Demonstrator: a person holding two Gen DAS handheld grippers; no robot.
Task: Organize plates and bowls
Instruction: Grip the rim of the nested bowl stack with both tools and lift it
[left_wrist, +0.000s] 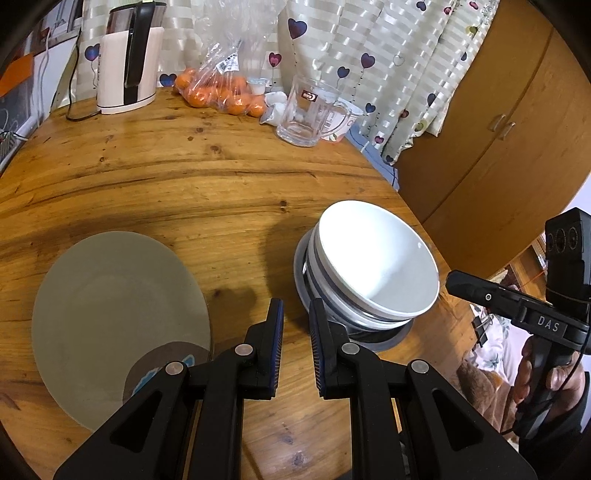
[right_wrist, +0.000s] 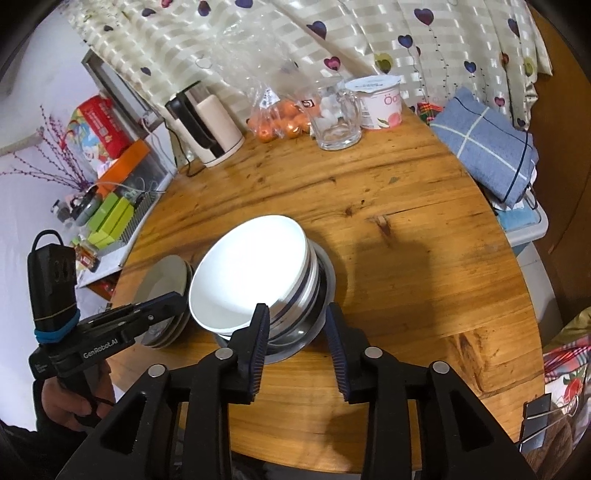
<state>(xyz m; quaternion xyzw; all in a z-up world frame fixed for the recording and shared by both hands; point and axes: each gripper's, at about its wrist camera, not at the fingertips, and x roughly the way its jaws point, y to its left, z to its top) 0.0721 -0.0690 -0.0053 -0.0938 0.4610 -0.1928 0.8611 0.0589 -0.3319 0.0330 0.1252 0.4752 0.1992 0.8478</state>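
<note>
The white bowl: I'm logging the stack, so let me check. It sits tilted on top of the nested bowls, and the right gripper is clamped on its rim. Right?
Not quite. The white bowl does sit tilted on top of the nested bowls, but the right gripper is not clamped on its rim: in the right wrist view its jaws stand apart, pressing nothing.

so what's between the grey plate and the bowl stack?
Bare wood of the table between grey plate and bowl stack; only the left gripper fingers hang over it, left wrist view.
</note>
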